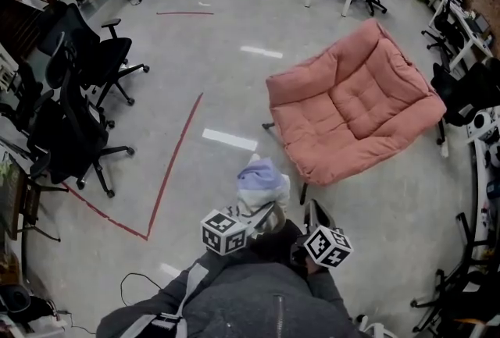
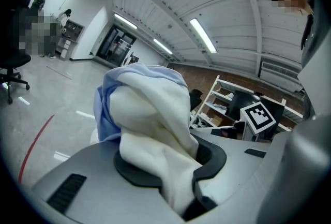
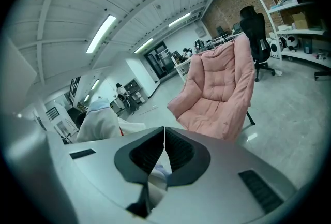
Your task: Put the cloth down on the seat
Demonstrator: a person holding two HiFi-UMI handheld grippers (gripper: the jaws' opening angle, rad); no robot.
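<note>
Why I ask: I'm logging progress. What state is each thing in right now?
seat: bare, nothing on it.
cloth: bunched, held in the air, not yet on the seat.
left gripper: shut on the cloth's bulk.
right gripper: shut on a thin edge of the cloth.
</note>
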